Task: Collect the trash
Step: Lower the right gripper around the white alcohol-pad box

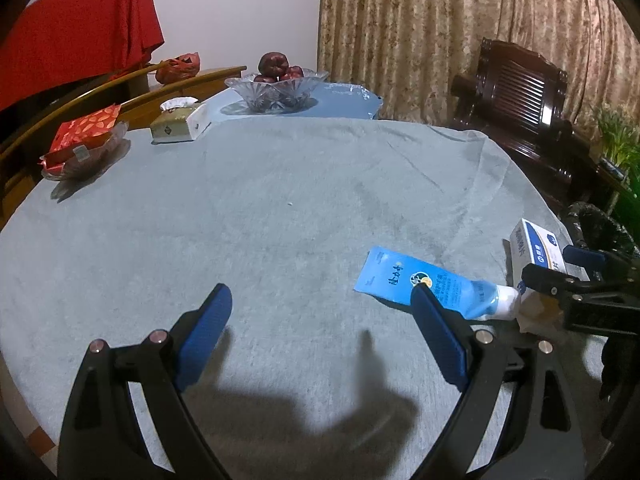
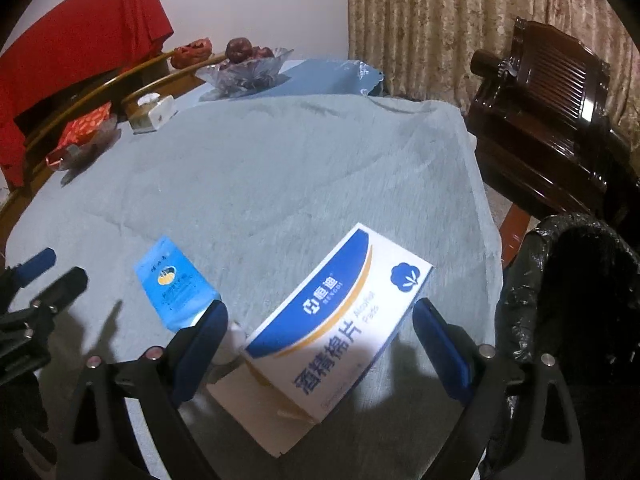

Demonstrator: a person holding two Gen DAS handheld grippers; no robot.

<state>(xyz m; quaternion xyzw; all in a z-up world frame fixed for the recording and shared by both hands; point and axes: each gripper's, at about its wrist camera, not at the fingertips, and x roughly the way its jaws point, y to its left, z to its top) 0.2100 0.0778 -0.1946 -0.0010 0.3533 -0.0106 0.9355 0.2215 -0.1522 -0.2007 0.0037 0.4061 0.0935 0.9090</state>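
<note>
The light, crushable alcohol pad box (image 2: 340,320) is straddled untouched by the wide-open right tool (image 2: 320,340), best gripped gently across its sides, while the left tool (image 1: 320,332) gapes empty beside the soft blue tube (image 1: 424,286).

**What I see beyond the job**

At the far end of the worktop (image 1: 260,184), draped in a pale grey cloth, I see a glass bowl (image 1: 276,88) of dark red fruit on a blue mat (image 1: 344,100). A tissue box (image 1: 180,122) sits left of it, then a glass dish (image 1: 86,152) holding a red packet. A red cloth (image 1: 76,28) hangs behind; a dark wooden chair (image 1: 516,100) stands before patterned curtains (image 1: 440,20).
</note>
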